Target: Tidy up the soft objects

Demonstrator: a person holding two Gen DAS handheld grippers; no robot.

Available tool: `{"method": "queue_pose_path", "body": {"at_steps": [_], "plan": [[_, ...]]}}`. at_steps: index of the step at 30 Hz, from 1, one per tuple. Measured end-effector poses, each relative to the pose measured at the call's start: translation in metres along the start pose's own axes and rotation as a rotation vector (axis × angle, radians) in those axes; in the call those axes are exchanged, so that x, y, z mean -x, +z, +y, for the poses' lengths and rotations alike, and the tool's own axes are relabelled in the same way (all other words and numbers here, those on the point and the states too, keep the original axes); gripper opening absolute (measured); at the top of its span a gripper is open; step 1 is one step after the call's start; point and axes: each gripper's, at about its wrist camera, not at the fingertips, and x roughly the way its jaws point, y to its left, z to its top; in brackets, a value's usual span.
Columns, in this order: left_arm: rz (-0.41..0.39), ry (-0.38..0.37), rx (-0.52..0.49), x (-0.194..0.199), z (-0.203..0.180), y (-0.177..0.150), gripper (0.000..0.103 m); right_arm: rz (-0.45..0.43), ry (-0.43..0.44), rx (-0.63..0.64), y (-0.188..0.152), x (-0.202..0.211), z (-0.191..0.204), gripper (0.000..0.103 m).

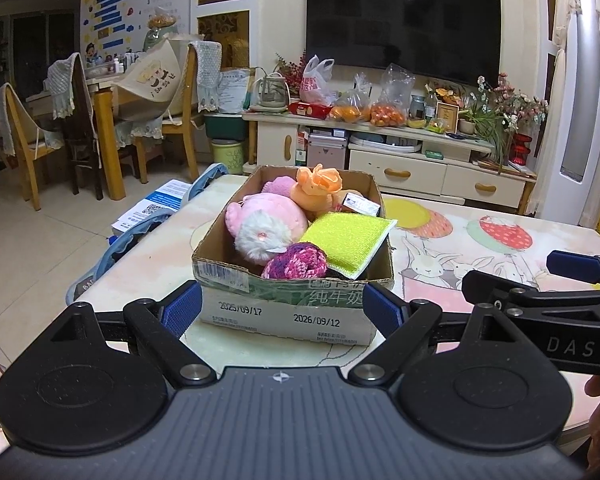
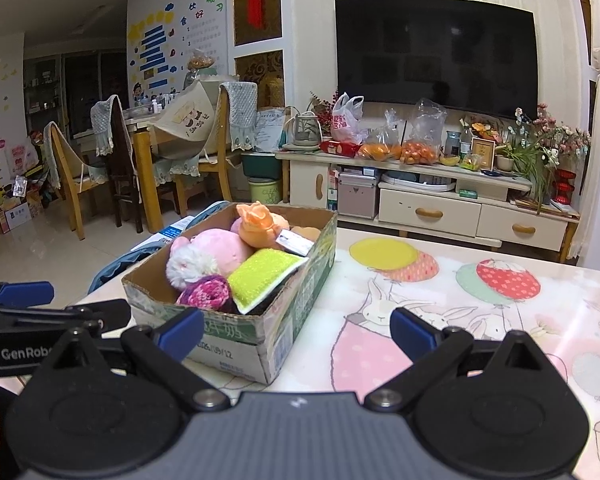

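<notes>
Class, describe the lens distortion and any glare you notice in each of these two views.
Left wrist view: fisheye bends the television edges and darkens the frame corners; the cardboard box stays sharp. Right wrist view: the same curving, with soft ceiling-light glare on the glossy tablecloth.

Soft toys [image 2: 220, 248] in cardboard box [image 2: 300, 300], tabletop [image 2: 460, 320]

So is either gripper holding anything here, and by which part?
Nothing is held. The left gripper and right gripper are both open and empty, in front of the cardboard box that holds the soft toys.
</notes>
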Motion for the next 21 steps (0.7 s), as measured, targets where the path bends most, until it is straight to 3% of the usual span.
{"method": "queue_pose_path", "body": {"at_steps": [21], "plan": [[0.018,0.014,-0.008,0.0009,-0.0004,-0.0026,0.103,0.022,0.0,-0.02,-0.0066,-0.0077,-0.0075,0.099]]}}
